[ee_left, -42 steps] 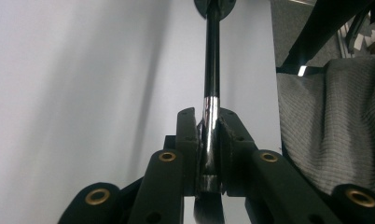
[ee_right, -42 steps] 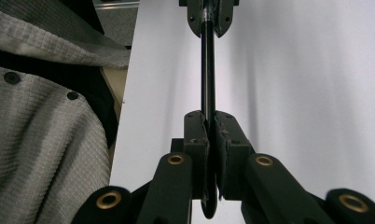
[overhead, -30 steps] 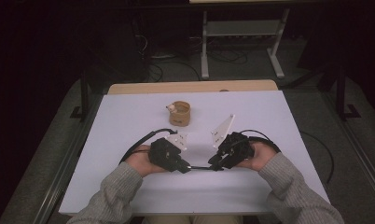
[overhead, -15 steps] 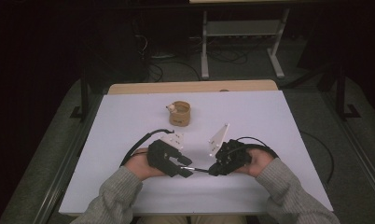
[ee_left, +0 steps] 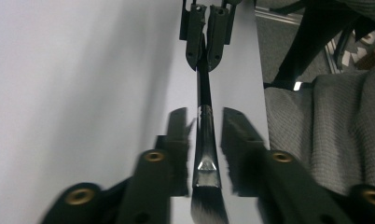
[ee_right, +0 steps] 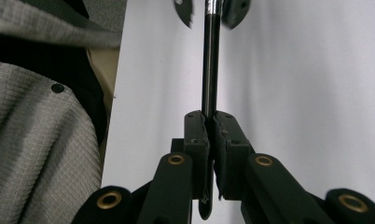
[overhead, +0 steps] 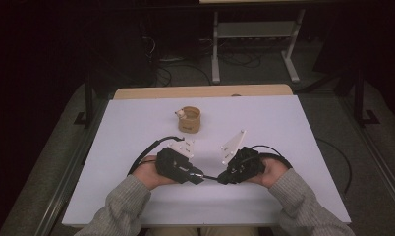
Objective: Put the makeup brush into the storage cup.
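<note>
Both hands have drifted slightly nearer me since a second ago. My right gripper (ee_right: 210,140) is clamped on the brush (ee_left: 205,140) handle; my left gripper (ee_left: 204,135), jaws just closing, brackets its ferrule without touching, low over the table (overhead: 294,128).

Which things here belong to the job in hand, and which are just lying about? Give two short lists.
In the job:
- makeup brush, lying between the two grippers
- right gripper, shut on its handle
- left gripper, jaws either side of its ferrule, just been closing, pads not touching

Lying about:
- small tan cup
- metal stand behind the table
- floor cables
</note>
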`<move>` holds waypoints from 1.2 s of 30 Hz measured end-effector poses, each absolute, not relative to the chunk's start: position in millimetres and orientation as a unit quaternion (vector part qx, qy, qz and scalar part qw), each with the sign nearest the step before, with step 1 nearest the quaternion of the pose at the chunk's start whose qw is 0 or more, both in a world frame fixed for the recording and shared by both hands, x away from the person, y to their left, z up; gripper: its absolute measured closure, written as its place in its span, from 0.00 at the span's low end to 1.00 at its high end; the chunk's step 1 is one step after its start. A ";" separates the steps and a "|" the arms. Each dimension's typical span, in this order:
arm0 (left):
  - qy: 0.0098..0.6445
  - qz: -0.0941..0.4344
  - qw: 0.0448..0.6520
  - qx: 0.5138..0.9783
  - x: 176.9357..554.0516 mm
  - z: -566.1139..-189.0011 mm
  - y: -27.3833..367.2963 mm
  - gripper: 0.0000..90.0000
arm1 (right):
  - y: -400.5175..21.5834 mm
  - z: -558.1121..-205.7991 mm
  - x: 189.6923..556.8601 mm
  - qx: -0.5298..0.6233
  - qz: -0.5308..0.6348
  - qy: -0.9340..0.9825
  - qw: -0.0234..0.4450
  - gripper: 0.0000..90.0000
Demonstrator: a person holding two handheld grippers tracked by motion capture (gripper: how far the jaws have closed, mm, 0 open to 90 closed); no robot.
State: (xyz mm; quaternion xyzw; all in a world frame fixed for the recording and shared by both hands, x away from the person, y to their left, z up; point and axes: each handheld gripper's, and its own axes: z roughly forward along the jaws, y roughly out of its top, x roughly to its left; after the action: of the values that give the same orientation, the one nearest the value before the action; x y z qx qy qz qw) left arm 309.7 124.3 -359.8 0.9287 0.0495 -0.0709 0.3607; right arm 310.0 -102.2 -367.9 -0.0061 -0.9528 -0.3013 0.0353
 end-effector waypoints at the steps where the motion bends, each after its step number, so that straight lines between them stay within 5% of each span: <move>1: 0.050 -0.071 0.361 0.929 309.9 -359.5 124.3 0.90 | -101.8 -367.5 310.2 -0.006 -0.303 -0.952 0.036 0.93; 13: 0.039 -0.068 0.337 0.938 310.0 -357.7 122.4 0.91 | -97.3 -366.7 307.8 -0.010 -0.273 -0.962 0.021 0.83; 23: 0.033 -0.057 0.346 0.936 307.8 -353.4 125.0 0.91 | -85.1 -378.9 307.1 0.004 -0.275 -0.960 0.058 0.99; 31: 0.040 -0.057 0.358 0.931 309.2 -350.7 129.3 0.91 | -85.4 -379.1 311.6 -0.010 -0.297 -0.952 0.070 0.77; 36: 0.038 -0.059 0.362 0.930 309.0 -350.0 127.9 0.91 | -77.7 -383.4 312.8 -0.018 -0.283 -0.957 0.063 0.77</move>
State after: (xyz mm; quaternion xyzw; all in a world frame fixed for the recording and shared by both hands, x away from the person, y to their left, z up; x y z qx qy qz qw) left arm 309.0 127.9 -350.0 0.9296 0.0383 -0.0592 0.3617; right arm 312.8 -77.7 -383.4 -0.0183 -0.9567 -0.2835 0.0631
